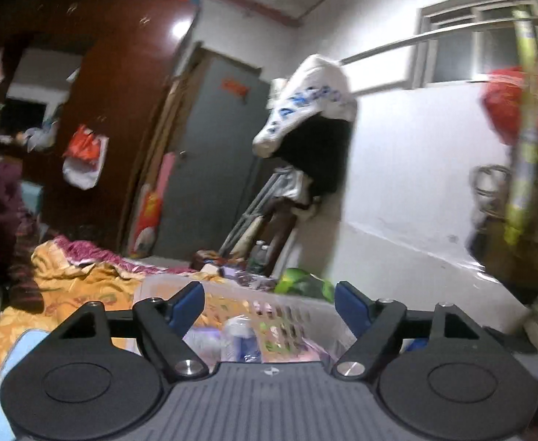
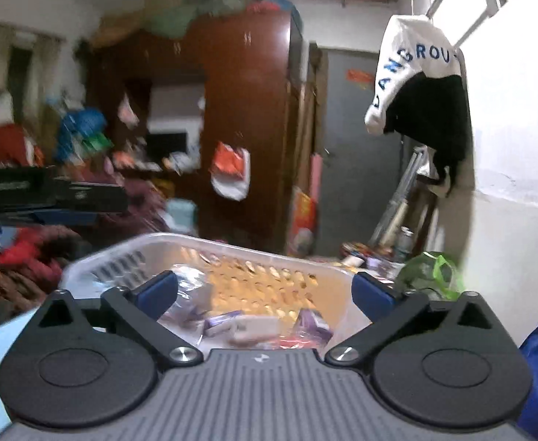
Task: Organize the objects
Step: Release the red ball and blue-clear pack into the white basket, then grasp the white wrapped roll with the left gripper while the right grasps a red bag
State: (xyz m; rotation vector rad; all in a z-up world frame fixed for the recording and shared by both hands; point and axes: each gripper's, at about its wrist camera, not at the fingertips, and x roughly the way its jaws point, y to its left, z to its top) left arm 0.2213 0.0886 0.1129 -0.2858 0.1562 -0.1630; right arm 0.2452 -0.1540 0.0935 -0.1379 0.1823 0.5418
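**Over the basket: both tongs empty, next pick pending**

Left wrist view: left gripper (image 1: 269, 303) hangs above the white plastic basket (image 1: 298, 308), tongs spread, nothing between them; basket sits on the orange bedspread (image 1: 70, 286) and holds a plastic bottle (image 1: 237, 334) plus purple packets (image 1: 203, 338); a green bag (image 1: 304, 283) lies just beyond its far rim.

Right wrist view: right gripper (image 2: 265, 290) over the same basket (image 2: 122, 261), tongs spread wide and empty; purple packets (image 2: 225, 321) and a clear bag (image 2: 186, 294) lie on the basket floor; more loose clutter (image 2: 361, 251) near the wall, too blurred to name.

Judgement: drop looks done, next is another pick; keep tongs wide until they straddle the item; come down from above, clear of the basket rim; slow down, both views are blurred; one hand at a time so the grippers don't collide over the basket.
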